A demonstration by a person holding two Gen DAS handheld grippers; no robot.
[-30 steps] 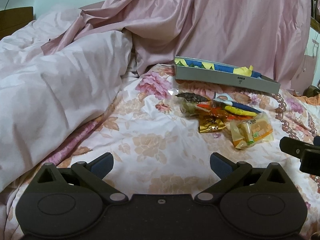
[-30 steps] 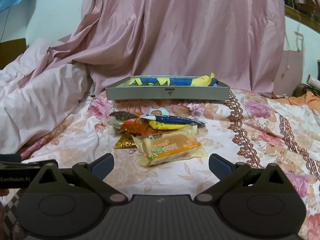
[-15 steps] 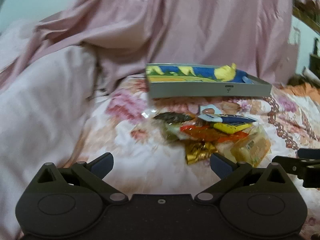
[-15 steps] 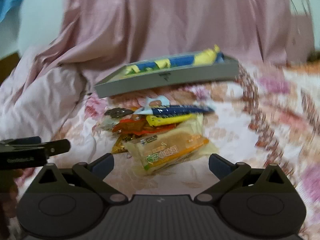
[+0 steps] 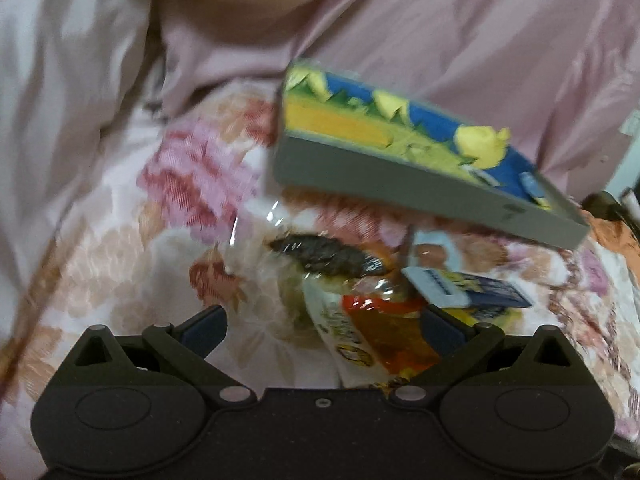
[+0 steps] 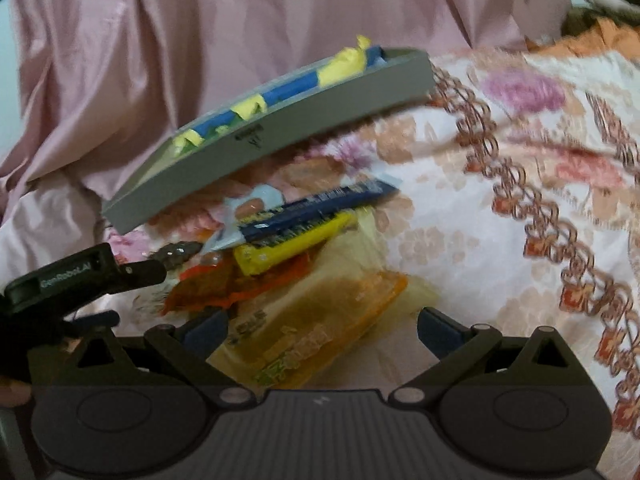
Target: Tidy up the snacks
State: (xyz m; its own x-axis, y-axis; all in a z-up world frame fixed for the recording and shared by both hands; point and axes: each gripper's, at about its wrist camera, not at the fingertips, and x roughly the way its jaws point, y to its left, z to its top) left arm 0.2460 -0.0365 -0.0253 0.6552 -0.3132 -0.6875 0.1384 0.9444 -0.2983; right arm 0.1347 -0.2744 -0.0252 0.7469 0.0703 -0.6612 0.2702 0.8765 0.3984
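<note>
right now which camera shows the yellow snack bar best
The right wrist view. There the yellow snack bar lies nearly full length in the pile, just under the dark blue packet. In the left wrist view only a sliver of yellow shows, hidden behind a finger of the left tongs and under that blue packet.

A bed covered by a white floral-printed bedspread (image 6: 500,152) fills the foreground, with a glossy dusty-pink satin sheet (image 6: 200,40) draped up behind it and a rumpled pale pink quilt (image 5: 52,120) heaped at left.
</note>
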